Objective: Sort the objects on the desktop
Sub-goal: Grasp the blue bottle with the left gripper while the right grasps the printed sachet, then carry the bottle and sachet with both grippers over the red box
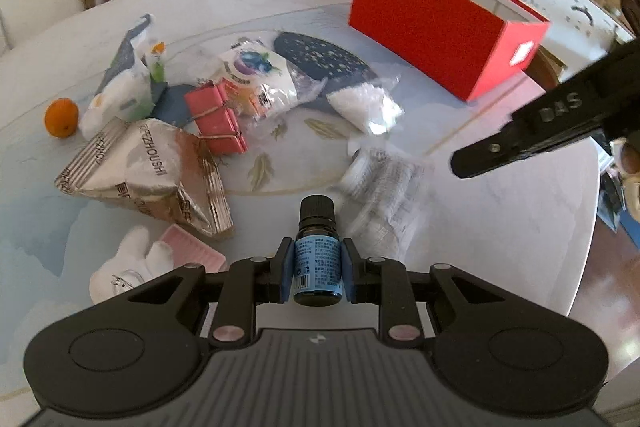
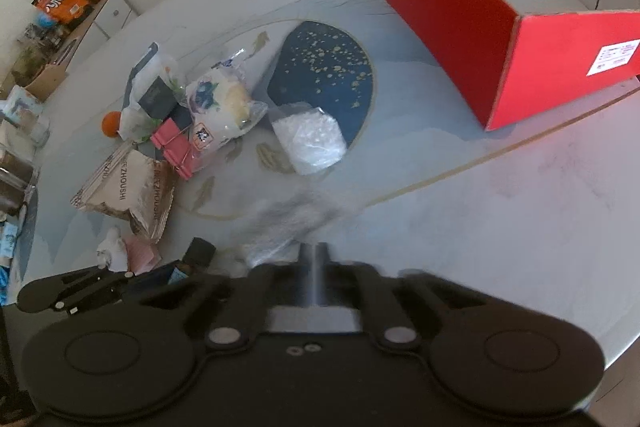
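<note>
Left gripper [image 1: 317,273] clamps small dark bottle [image 1: 317,251]; right gripper [image 2: 316,247] pinched shut on blurred clear packet [image 2: 288,223]. Carry both level, release low inside red box [image 2: 452,23].

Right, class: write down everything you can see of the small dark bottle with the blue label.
The small dark bottle looks like dark glass with a black ribbed screw cap, closed. A blue label with fine print and a barcode wraps its body. It stands roughly upright, clamped at its label by the blue pads of the left tool, over the pale table. Whether its base touches the table cannot be seen.
</note>
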Available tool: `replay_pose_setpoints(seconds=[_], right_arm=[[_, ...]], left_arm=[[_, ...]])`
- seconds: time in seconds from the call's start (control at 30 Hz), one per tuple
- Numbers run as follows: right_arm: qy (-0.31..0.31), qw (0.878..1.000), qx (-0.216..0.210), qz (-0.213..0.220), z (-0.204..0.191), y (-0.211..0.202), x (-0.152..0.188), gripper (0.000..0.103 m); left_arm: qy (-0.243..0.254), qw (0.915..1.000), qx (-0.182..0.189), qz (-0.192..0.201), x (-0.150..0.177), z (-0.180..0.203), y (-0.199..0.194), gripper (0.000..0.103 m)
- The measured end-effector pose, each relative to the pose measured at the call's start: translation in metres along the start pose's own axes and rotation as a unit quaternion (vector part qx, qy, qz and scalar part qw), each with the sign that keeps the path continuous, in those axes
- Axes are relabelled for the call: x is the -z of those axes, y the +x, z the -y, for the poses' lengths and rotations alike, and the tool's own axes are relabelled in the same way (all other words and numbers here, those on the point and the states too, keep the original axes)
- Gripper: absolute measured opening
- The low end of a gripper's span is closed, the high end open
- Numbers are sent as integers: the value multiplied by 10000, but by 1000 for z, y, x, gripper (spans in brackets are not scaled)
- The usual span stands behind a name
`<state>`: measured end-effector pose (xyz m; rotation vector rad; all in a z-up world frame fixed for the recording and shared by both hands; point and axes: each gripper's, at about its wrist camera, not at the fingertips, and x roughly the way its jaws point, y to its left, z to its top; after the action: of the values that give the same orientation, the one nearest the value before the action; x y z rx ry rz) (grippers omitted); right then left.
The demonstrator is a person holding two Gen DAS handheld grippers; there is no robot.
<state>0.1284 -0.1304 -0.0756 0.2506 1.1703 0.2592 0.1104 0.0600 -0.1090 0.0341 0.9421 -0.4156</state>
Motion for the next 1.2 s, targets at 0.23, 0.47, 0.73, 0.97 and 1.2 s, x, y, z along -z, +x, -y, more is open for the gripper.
replay_pose_setpoints(seconds=[0.23,0.47,0.73,0.97,1.2], right_arm=[[-70,9988,-395,-295,11,2,-12,53],[195,9973,-345,-613,1,19,-21,73],[978,9922,17,-777,-9,35,-27,79],[950,9904,720,-707,-27,48,-29,80],[769,9879,1163,-675,-36,56,-19,59]], left_arm=[[-287,9992,-262,26,-5,9,4,23],[-238,9993,-271,-49,1,12,9,23],[122,9996,220,-86,6,23,9,23],[135,9990,406,-105,6,8,6,23],[-20,9989,470,-49,5,-5,4,23]])
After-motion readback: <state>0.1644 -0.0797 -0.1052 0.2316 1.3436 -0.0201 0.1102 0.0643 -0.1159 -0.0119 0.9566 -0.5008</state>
